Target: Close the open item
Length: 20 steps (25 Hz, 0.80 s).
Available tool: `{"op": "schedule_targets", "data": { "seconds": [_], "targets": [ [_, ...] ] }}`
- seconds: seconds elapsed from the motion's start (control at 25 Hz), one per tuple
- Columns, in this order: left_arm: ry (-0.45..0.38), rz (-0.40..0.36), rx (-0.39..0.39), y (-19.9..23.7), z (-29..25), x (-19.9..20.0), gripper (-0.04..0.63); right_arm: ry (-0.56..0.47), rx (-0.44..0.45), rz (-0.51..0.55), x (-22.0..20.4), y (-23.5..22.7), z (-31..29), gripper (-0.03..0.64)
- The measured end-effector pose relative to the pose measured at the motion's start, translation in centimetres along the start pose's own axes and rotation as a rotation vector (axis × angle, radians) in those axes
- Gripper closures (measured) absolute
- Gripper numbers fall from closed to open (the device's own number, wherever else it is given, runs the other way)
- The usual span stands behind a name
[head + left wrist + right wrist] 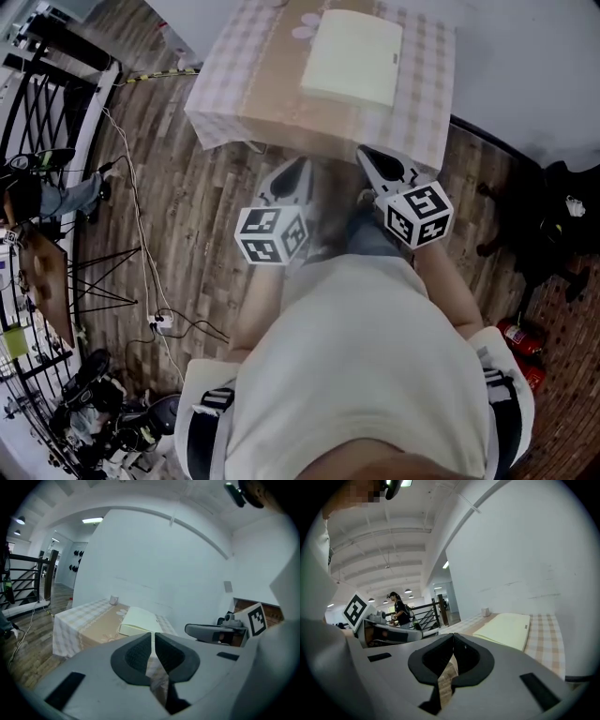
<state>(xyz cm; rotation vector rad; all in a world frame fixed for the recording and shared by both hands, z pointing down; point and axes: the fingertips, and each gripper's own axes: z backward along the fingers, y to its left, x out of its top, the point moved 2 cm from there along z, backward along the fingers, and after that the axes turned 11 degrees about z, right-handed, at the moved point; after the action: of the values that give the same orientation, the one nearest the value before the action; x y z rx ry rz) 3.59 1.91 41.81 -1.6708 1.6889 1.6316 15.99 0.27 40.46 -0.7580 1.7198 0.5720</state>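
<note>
A flat pale yellow case (352,58) lies on a table with a checked cloth (234,103), its lid lying down flat. It also shows in the left gripper view as the case (138,620) and in the right gripper view as the case (506,629). Both grippers hover side by side over the floor, short of the table's near edge and pointing at it. My left gripper (298,169) (153,634) has its jaws together with nothing between them. My right gripper (368,157) (453,637) is likewise shut and empty. Neither touches the table or the case.
A small white cup (114,600) stands at the table's far corner by the white wall. Cables (141,244) trail over the wood floor at left, beside a black railing (37,112). Red extinguishers (520,342) and dark gear (553,225) sit at right. A person (396,609) stands far off.
</note>
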Motion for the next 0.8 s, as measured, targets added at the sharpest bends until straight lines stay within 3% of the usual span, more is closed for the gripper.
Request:
{"op": "schedule_targets", "data": {
  "seconds": [0.8],
  "targets": [
    [-0.047, -0.037, -0.019, 0.3, 7.1, -1.7, 0.571, -0.058, 0.002, 0.079, 0.9, 8.4, 2.4, 0.617]
  ]
}}
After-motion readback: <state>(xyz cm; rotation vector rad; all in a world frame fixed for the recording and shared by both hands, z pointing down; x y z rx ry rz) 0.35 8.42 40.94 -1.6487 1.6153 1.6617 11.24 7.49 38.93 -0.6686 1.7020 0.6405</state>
